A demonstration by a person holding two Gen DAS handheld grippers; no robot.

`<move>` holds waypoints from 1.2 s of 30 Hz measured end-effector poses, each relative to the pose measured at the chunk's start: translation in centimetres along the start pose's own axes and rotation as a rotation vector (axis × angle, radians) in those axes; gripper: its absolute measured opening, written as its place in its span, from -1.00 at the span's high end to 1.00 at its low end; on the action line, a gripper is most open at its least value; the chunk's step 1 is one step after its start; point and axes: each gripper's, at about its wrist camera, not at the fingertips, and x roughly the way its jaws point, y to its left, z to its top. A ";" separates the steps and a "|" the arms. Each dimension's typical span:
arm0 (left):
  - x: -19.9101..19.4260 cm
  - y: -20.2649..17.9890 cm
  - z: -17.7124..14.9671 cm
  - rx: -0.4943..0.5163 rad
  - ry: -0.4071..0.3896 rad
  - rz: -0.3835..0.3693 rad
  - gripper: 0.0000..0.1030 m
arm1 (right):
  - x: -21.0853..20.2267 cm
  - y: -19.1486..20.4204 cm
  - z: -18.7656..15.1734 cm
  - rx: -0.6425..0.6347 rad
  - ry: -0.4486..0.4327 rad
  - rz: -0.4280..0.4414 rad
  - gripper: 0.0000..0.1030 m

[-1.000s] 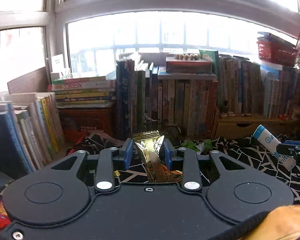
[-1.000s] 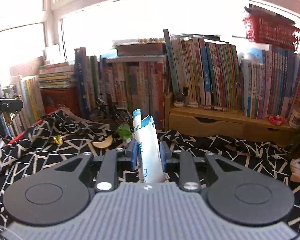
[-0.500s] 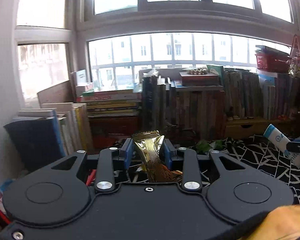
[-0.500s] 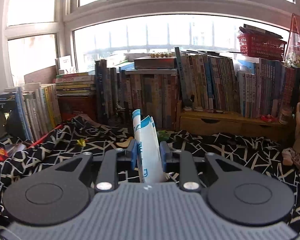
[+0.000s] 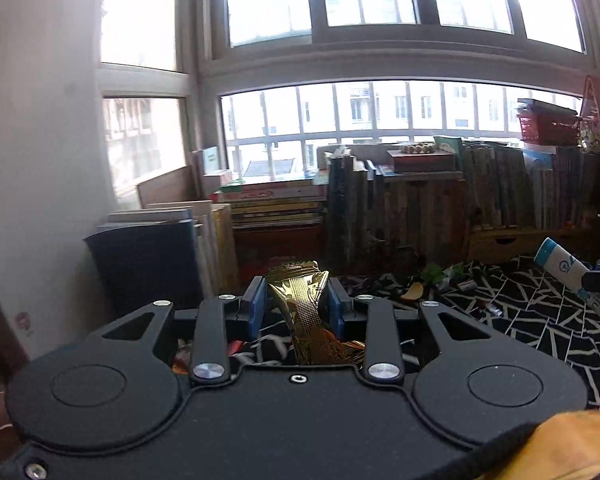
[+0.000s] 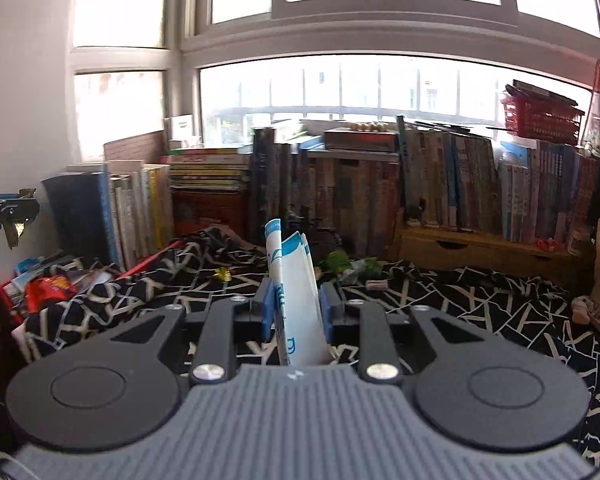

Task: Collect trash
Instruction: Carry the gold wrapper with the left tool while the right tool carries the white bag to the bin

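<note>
Left gripper (image 5: 296,300) clamps a crinkled gold foil wrapper (image 5: 306,312); right gripper (image 6: 296,312) clamps a white-and-blue paper packet (image 6: 298,308) — green scraps (image 6: 350,266) remain beyond it, uncollected.

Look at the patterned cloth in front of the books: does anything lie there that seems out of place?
Yes. Scraps lie loose on the black-and-white cloth: crumpled green wrappers, a small yellow wrapper and a pale curved scrap. They are scattered as litter before tidy rows of books.

Black gripper bodies, blue fingers (image 5: 256,300), silver screws
</note>
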 end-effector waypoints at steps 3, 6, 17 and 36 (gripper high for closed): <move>-2.2 1.4 -0.6 -0.015 -0.008 0.025 0.41 | -1.0 1.2 -0.2 -0.006 -0.001 0.024 0.43; -4.2 2.6 -1.2 -0.021 -0.009 0.050 0.41 | -2.0 2.3 -0.4 -0.018 -0.008 0.047 0.43; -9.2 5.2 -3.8 -0.018 0.008 0.125 0.41 | -4.2 5.8 -1.9 -0.060 0.010 0.137 0.43; -12.7 5.3 -18.1 -0.166 0.278 0.211 0.41 | -6.3 15.9 -12.7 -0.226 0.218 0.501 0.43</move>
